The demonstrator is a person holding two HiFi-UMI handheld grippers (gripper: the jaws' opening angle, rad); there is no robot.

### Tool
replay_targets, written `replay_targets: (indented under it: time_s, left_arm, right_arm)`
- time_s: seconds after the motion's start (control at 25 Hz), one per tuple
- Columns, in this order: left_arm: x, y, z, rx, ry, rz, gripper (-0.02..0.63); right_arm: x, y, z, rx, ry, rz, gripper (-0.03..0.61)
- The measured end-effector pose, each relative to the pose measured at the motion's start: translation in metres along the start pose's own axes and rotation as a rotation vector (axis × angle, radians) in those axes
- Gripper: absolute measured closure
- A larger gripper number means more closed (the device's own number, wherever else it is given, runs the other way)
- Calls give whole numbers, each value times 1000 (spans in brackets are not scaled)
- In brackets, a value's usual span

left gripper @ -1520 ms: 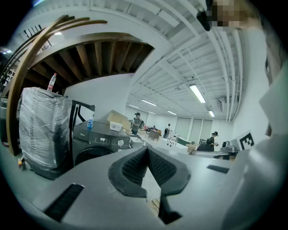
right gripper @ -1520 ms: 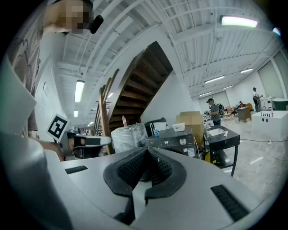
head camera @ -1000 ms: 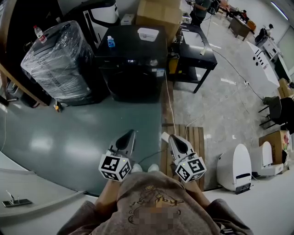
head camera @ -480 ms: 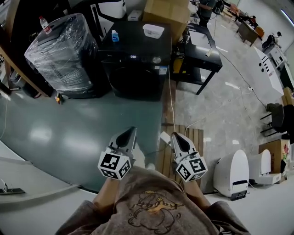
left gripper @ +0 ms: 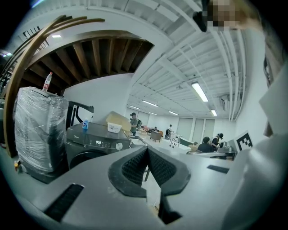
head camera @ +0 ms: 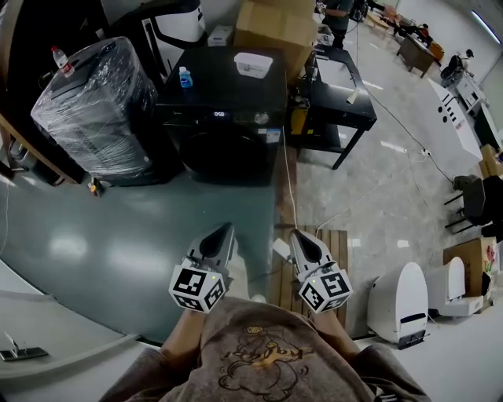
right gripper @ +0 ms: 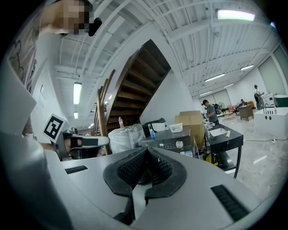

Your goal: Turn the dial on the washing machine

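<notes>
The black washing machine (head camera: 224, 118) stands across the floor, far ahead of both grippers. Its round silver dial (head camera: 260, 118) sits on the control panel, right of a lit display. My left gripper (head camera: 225, 228) and right gripper (head camera: 296, 234) are held side by side near the person's body, both pointing toward the machine. The left gripper view shows the left gripper (left gripper: 146, 151) with pads together and nothing between them, the dial (left gripper: 119, 145) far beyond. In the right gripper view the right gripper (right gripper: 146, 151) is likewise shut and empty, the dial (right gripper: 178, 143) distant.
A blue bottle (head camera: 185, 77) and a white container (head camera: 253, 64) rest on the machine's top. A plastic-wrapped stack (head camera: 94, 102) stands to its left, a black table (head camera: 338, 86) to its right, a cardboard box (head camera: 271, 23) behind. A wooden pallet (head camera: 334, 235) and white units (head camera: 401, 290) lie right.
The head view has swayed a little and the machine looks slightly nearer. Both grippers stay shut and level in front of the person's body.
</notes>
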State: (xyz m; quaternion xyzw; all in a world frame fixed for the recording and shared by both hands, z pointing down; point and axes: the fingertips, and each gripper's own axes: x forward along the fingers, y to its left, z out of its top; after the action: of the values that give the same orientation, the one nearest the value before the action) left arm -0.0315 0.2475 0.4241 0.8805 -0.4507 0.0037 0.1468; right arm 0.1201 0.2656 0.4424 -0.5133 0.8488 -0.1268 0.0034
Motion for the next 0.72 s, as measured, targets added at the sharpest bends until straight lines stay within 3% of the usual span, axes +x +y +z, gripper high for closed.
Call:
replay_targets:
  time_s: [0.4,0.72]
  left_arm:
    - [82,70,27,-21,9,-22,615]
    - [154,129,64,-20,30,-92,615]
  right_arm:
    - [98,-35,17,-5,16,-10,577]
    - [184,-61,44,3,7,-77,577]
